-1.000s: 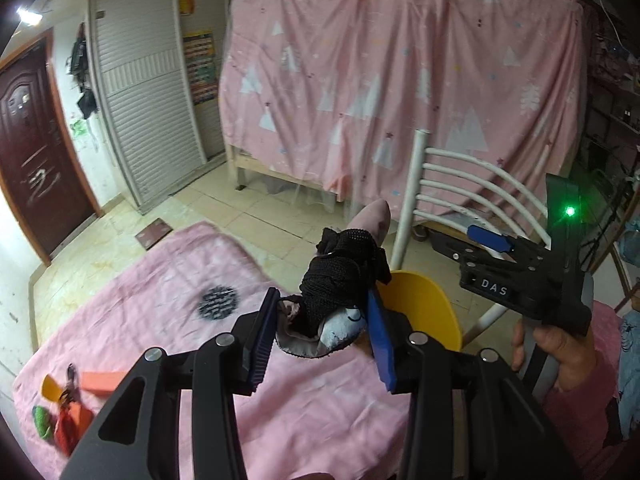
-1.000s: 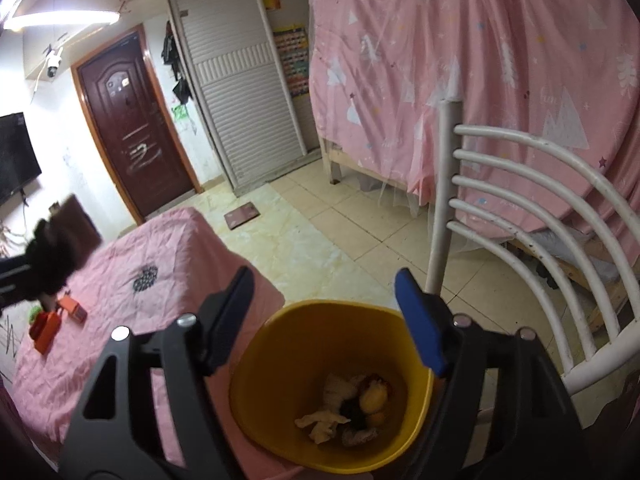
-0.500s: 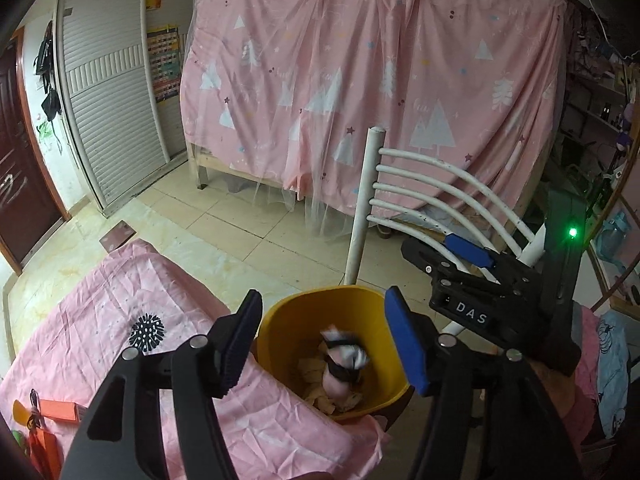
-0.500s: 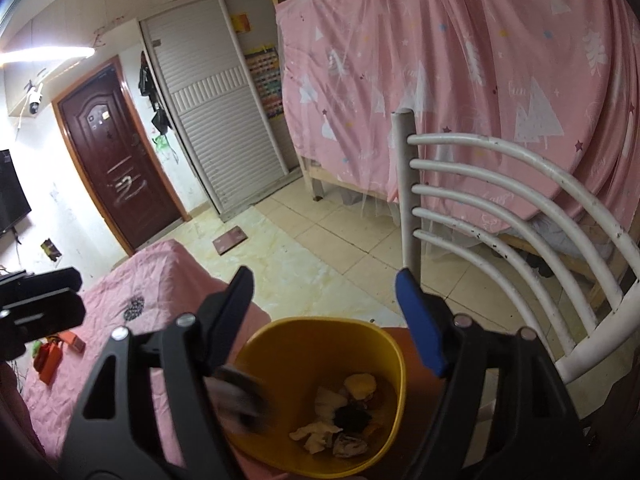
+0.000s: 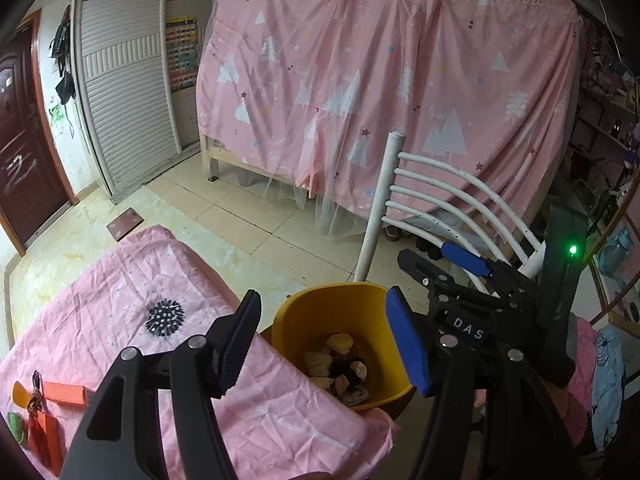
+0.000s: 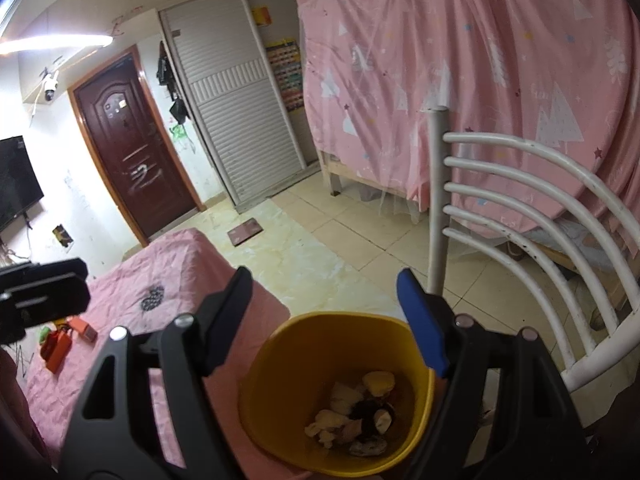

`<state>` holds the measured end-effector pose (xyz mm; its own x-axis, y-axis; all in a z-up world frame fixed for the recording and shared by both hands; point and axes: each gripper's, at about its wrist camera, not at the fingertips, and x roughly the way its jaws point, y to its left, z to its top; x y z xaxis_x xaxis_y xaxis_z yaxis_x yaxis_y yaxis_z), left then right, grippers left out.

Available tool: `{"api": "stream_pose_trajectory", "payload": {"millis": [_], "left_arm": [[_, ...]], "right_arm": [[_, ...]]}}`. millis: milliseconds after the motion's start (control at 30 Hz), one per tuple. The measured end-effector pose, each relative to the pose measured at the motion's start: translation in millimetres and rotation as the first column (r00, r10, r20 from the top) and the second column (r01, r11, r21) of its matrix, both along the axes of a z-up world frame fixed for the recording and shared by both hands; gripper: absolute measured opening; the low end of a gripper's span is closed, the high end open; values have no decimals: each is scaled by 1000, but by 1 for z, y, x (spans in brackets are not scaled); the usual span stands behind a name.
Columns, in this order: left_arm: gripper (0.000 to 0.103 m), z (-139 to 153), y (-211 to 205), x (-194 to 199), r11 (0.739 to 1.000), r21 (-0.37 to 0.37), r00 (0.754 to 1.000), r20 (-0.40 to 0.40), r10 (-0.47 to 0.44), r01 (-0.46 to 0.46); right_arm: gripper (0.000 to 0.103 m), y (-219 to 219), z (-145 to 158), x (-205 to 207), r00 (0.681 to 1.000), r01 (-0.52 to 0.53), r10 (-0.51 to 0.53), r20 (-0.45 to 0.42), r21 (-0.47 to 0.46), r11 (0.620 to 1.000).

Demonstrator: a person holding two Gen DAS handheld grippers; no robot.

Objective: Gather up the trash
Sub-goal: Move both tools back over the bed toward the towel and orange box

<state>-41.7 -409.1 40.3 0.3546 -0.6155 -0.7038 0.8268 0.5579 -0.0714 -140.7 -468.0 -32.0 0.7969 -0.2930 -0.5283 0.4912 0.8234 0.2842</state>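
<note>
Several pale and dark scraps of trash [image 6: 352,416] are lying heaped in the yellow bin [image 6: 304,356], standing upright, mouth upward, at 3 o'clock of the pink-covered bench [image 5: 120,280]. Left gripper [image 5: 324,344] jaws, having just been opening, are standing apart, empty; right gripper [image 6: 332,320] likewise.

Lighting: indoor, moderately dim, warm cast. Source: ceiling tube lamp [image 6: 56,42], upper left in the right wrist view, blown out with glare on the white wall [image 6: 48,168]. Edges: strong fisheye bending, black corner vignetting. Sharpness: centre fairly clear, margins soft. Green indicator light [image 5: 573,249] flares.
</note>
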Motion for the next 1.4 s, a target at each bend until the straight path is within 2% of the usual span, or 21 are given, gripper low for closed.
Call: {"api": "stream_pose_trajectory", "payload": {"millis": [400, 467, 767, 1100, 1300, 1400], "left_arm": [[63, 12, 58, 31, 992, -51, 994, 1, 113, -113], [64, 14, 71, 37, 988, -59, 990, 4, 142, -141], [66, 21, 125, 61, 963, -83, 966, 0, 259, -258], [68, 22, 189, 91, 915, -93, 919, -9, 394, -393], [69, 22, 236, 115, 869, -97, 873, -15, 487, -486], [70, 21, 261, 125, 839, -91, 843, 0, 538, -536]], "right_arm": [[73, 54, 9, 50, 989, -140, 139, -40, -39, 989], [76, 63, 12, 58, 986, -166, 164, -43, -47, 985], [76, 108, 21, 97, 957, -286, 282, -61, -70, 956], [77, 159, 25, 132, 910, -411, 403, -96, -89, 907], [80, 192, 25, 154, 871, -487, 474, -127, -101, 867], [80, 208, 25, 164, 847, -527, 512, -146, -102, 844]]}}
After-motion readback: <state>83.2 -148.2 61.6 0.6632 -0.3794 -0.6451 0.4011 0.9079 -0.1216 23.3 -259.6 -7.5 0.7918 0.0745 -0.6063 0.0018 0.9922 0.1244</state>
